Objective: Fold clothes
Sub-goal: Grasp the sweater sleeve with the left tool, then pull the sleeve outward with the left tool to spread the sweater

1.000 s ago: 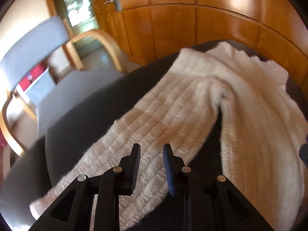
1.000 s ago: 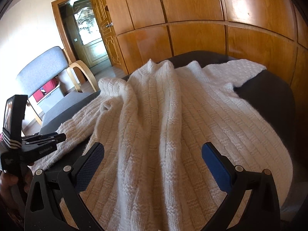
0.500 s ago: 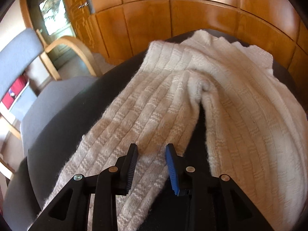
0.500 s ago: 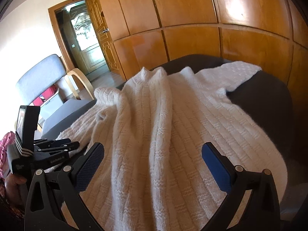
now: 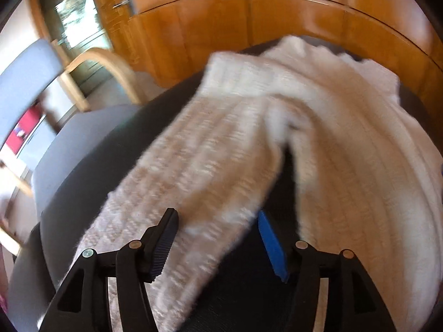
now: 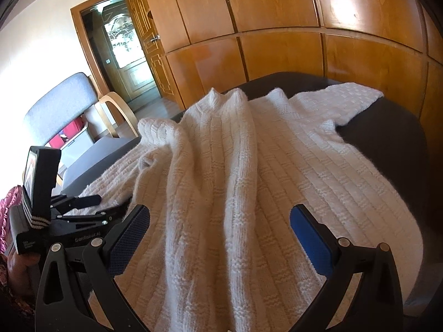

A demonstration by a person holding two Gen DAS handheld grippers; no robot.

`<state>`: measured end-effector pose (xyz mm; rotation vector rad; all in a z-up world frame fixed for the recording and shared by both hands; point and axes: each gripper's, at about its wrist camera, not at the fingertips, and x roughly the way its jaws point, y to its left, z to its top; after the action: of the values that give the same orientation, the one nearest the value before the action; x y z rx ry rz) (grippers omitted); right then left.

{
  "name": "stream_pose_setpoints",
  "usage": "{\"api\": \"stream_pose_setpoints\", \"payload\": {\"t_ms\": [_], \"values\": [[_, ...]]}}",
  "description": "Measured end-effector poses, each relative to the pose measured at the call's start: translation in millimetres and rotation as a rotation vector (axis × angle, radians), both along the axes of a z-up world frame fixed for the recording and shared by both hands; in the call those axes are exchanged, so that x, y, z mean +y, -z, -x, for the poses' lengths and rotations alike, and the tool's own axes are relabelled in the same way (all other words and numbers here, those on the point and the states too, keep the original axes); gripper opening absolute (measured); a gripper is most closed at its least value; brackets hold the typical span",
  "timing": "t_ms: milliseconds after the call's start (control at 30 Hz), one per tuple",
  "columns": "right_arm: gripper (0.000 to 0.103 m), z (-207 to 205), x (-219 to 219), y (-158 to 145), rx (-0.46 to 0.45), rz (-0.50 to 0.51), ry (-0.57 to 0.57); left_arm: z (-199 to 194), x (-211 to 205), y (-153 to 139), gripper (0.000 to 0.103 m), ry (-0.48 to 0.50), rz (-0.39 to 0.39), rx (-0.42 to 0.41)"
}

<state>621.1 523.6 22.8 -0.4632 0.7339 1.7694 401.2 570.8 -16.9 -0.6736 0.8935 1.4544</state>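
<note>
**Ana:** Fingers (image 5: 169,229) on the left gripper (image 5: 218,238) are spreading right now, black pad one side, blue pad the other. A sleeve (image 5: 199,171) of the cream sweater (image 6: 249,182) lies between them, but the pads aren't pressing it.

**Ben:** That left wrist view is smeared, mind you. Knit pattern on the sleeve is hard to read, and its near end runs under the gripper body and off the bottom edge.

**Ana:** Right gripper (image 6: 220,233) is much clearer. Its jaws stand wide apart above the sweater's body, nothing pinched between them.

**Ben:** At the left edge of that view you get the left gripper again (image 6: 83,207), side on, with just a sliver of the person's hand (image 6: 16,271) below it. Most of that hand is cut off.

**Ana:** And the sweater itself: ribbed, textured knit, spread across a dark round cushion (image 6: 387,138), collar toward the far side near the wooden wardrobe (image 6: 277,27).

**Ben:** Long raised folds run down its middle. Far right sleeve lies flat, out to the cushion's edge. Left sleeve stretches near-left, creased at the shoulder.

**Ana:** Near hem is hidden behind the right gripper's frame. Grey chair (image 6: 61,105) sits far left.
</note>
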Motion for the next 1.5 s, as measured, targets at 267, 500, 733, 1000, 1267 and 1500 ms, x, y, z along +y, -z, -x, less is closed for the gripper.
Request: {"api": "stream_pose_setpoints", "payload": {"t_ms": [267,500,733,1000,1267,1500], "values": [[0.103,-0.5,5.6,1.4,-0.016,0.002,0.005,25.4,9.0,10.7,0.098,-0.060,-0.039,-0.036],[0.103,-12.9,22.2,-5.5,-0.058,0.002,0.065,11.8,8.7,6.5,0.030,-0.009,-0.062,0.003],[0.103,-32.4,36.7,14.7,-0.061,0.128,0.131,18.8,-5.4,-3.9,0.010,-0.038,-0.103,-0.047],[0.103,-20.3,31.8,15.6,-0.073,0.134,0.095,42.5,-54.4,-61.2,0.010,-0.078,-0.301,-0.220],[0.103,30.9,17.2,22.2,-0.223,0.134,-0.031,60.9,-89.4,-69.7,0.010,-0.127,-0.325,-0.226],[0.103,69.5,-2.8,23.3,-0.302,0.088,-0.127,83.6,-119.6,-70.0,0.010,-0.175,-0.340,-0.239]]}}
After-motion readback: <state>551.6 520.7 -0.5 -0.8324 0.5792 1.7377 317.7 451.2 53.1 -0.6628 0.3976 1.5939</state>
